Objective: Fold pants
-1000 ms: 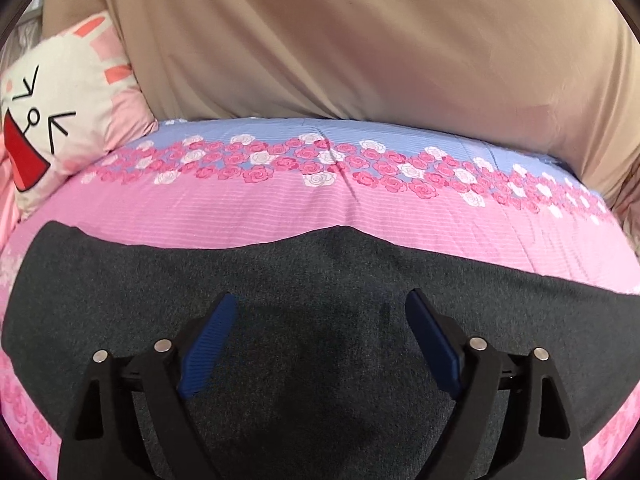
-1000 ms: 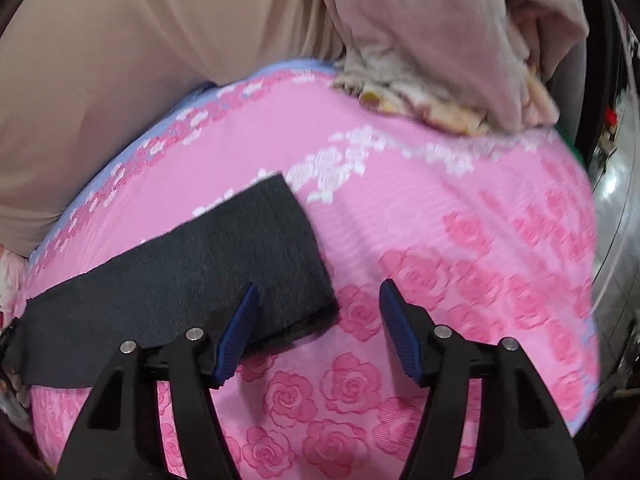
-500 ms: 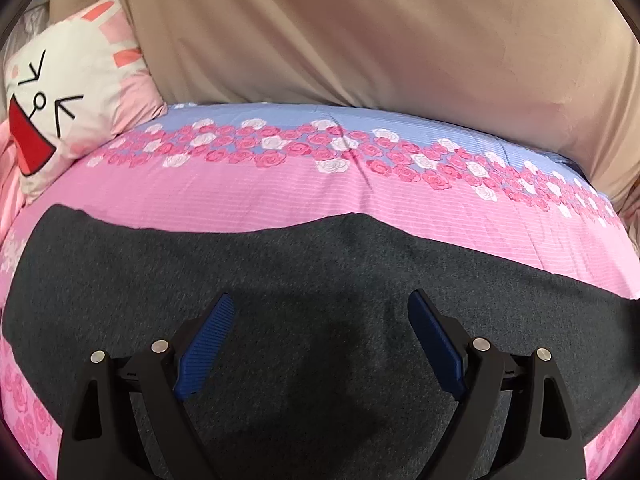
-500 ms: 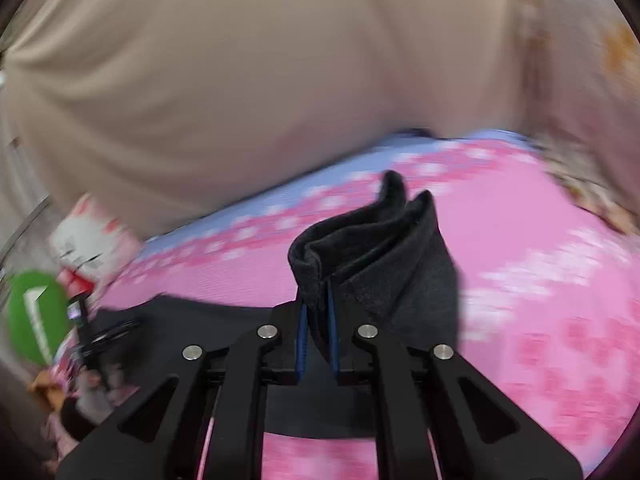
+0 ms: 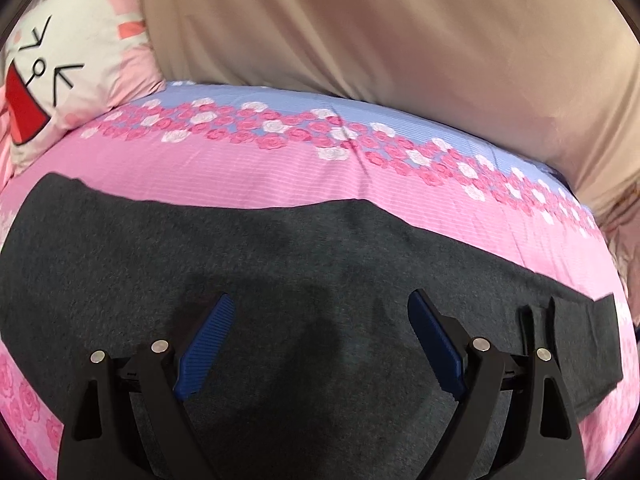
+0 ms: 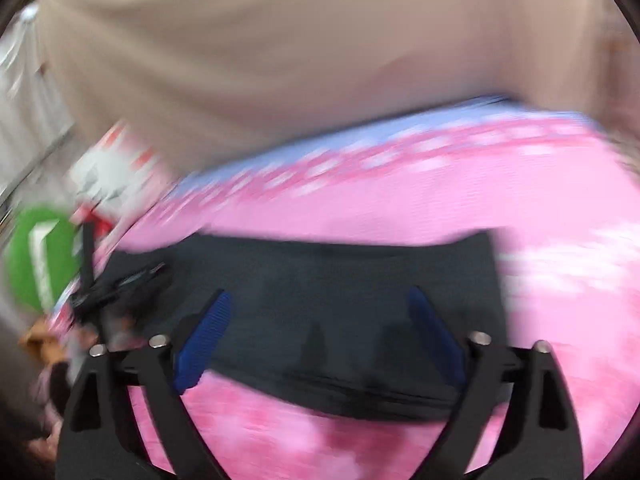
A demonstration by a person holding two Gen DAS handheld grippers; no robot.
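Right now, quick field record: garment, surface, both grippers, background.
garment: dark grey pants, lying flat, leg end folded over at the right edge of the left wrist view
surface: pink rose-print bedsheet
left gripper: open, over the pants, nothing between the pads
right gripper: jaws have just been opening; open over the pants, holding nothing; view blurred
background: cartoon rabbit pillow, beige cover

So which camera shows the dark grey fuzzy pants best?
The left wrist view. There the dark grey fuzzy pants look sharp, spread flat across the pink rose bedsheet, with one end folded over at the right. The right wrist view shows the pants too, but smeared by blur.
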